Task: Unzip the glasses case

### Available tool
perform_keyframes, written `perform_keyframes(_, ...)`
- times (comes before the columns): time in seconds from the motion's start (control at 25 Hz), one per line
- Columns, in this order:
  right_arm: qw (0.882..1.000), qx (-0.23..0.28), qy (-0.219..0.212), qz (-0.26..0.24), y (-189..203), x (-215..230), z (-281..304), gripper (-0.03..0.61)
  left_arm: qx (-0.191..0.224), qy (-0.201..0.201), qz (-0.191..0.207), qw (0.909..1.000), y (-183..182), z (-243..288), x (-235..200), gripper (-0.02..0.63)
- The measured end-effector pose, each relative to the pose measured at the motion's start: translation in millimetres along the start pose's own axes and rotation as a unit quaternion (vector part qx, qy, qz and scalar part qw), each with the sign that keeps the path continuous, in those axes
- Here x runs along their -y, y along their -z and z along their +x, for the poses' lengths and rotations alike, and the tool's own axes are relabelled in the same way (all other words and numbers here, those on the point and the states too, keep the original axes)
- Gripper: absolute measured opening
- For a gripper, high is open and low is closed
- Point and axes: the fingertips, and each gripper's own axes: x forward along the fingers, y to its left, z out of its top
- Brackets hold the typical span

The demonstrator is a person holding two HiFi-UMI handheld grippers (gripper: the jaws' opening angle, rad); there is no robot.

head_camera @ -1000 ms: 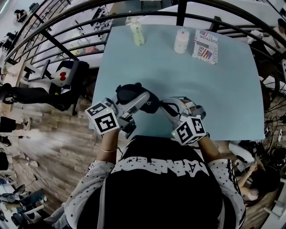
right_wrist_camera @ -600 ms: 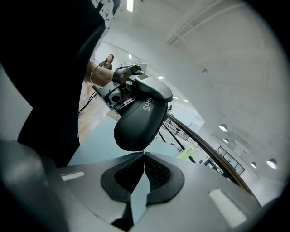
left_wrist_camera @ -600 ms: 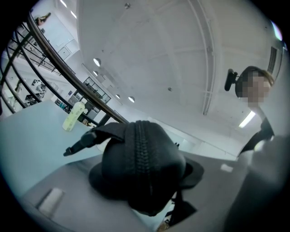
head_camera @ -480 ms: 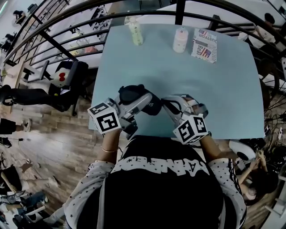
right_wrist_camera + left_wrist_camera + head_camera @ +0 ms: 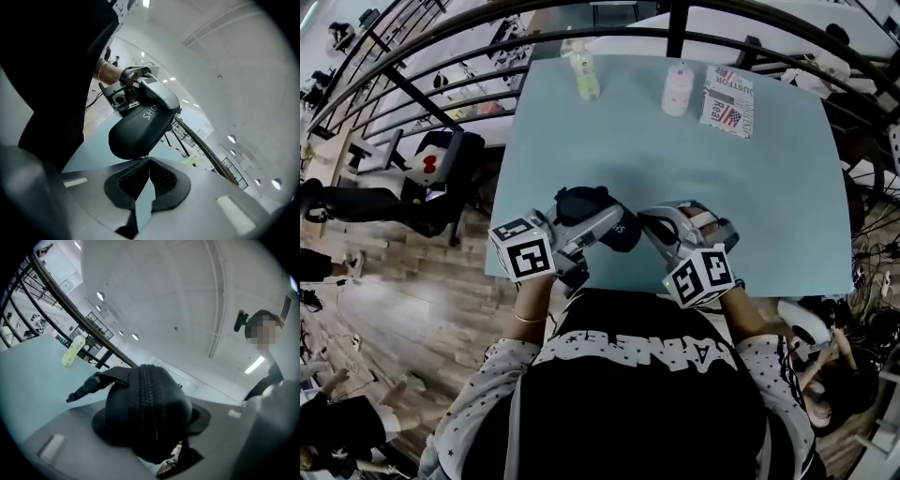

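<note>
A black zip-up glasses case (image 5: 581,208) is held above the near edge of the pale blue table (image 5: 750,187). My left gripper (image 5: 607,219) is shut on it; in the left gripper view the case (image 5: 147,413) fills the space between the jaws, its closed zipper facing the camera and a black strap (image 5: 82,389) sticking out left. My right gripper (image 5: 639,226) comes in from the right, shut. In the right gripper view its tips (image 5: 149,158) meet at the lower edge of the case (image 5: 140,129). Whether a zipper pull is pinched there is hidden.
At the table's far edge stand a pale green bottle (image 5: 586,73), a white bottle (image 5: 678,89) and a printed box (image 5: 727,100). A curved black railing (image 5: 422,98) runs behind and left. A plush toy (image 5: 428,161) sits on a chair beyond the left edge.
Both grippers stay where they were with the case between them; they have only rolled slightly.
</note>
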Motion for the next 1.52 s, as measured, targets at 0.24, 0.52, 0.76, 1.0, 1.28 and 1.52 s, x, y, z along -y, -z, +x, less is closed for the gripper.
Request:
perform_keyframes(0.24,1.0,0.005,-0.002,-0.015,0,0,0,0.008,-0.006,0.004,-0.007,0.9999,6,2,-1,0.0)
perform_keyframes(0.52,1.0,0.018,0.001,-0.016,-8,6,1,0.009,-0.022,0.012,-0.006,0.9997,15,5,3,0.0)
perform_keyframes(0.76,1.0,0.022,0.006,-0.014,-8,11,0,0.008,-0.026,0.018,-0.008,0.9995,17,9,4,0.0)
perform_keyframes(1.0,1.0,0.022,0.014,-0.016,-9,18,-2,0.008,-0.033,0.023,-0.005,0.9992,16,14,7,0.0)
perform_keyframes(1.28,0.999,0.026,0.026,-0.01,-11,27,-7,0.009,-0.047,0.035,0.006,0.9983,16,22,15,0.0)
perform_keyframes(1.52,0.999,0.031,0.03,-0.002,-12,32,-10,0.009,-0.051,0.044,0.002,0.9977,15,25,17,0.0)
